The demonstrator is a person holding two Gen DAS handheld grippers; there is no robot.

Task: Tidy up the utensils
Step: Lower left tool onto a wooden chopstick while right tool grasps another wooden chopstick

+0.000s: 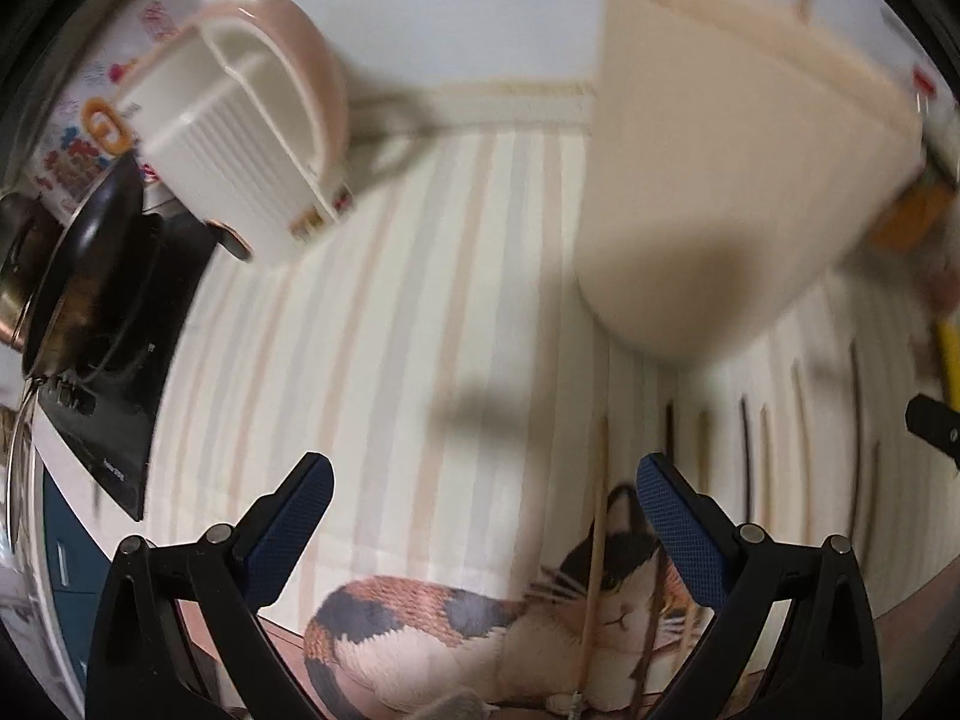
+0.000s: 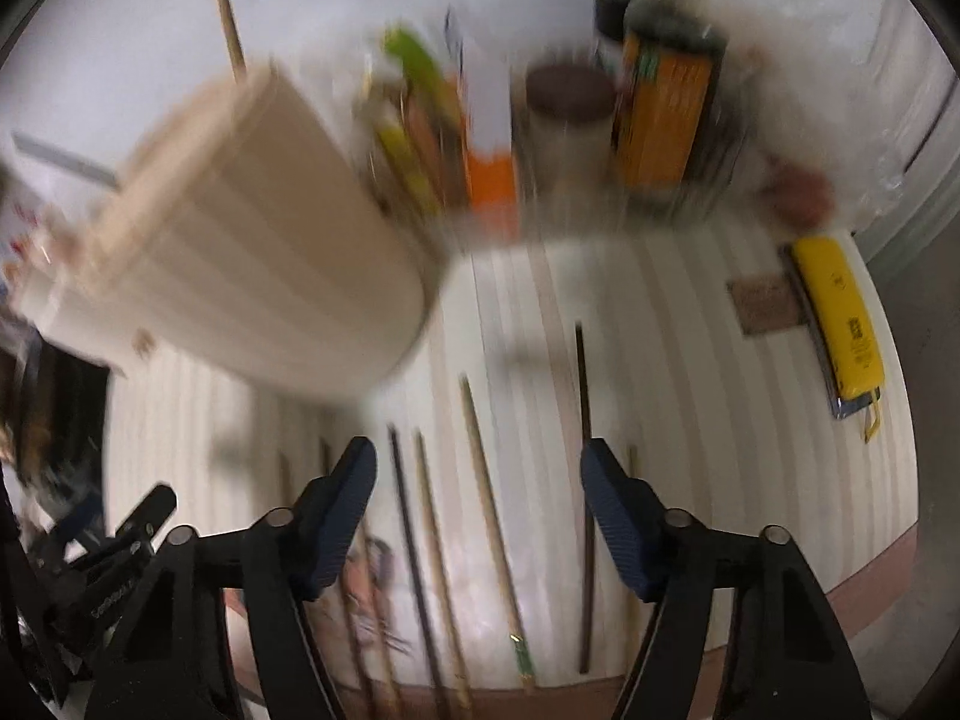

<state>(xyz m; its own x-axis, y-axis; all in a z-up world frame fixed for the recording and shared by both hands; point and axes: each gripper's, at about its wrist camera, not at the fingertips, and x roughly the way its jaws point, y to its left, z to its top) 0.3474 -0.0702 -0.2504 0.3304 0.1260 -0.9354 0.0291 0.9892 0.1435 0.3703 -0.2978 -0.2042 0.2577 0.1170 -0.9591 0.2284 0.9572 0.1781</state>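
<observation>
Several chopsticks (image 2: 489, 504) lie side by side on a striped cloth (image 2: 690, 372), light and dark ones; some show in the left wrist view (image 1: 594, 564) too. A tall cream utensil holder (image 2: 252, 276) stands behind them, with a stick (image 2: 228, 12) poking out; it also fills the left wrist view's upper right (image 1: 732, 180). My right gripper (image 2: 478, 510) is open above the chopsticks, holding nothing. My left gripper (image 1: 483, 516) is open and empty over the cloth's cat picture (image 1: 480, 630). Both views are motion-blurred.
A white and pink divided caddy (image 1: 240, 138) stands at the back left, a metal whisk (image 1: 390, 126) beside it. A dark pan (image 1: 90, 276) sits on a black cooktop at left. Bottles and packets (image 2: 660, 114) line the back; a yellow case (image 2: 840, 312) lies at right.
</observation>
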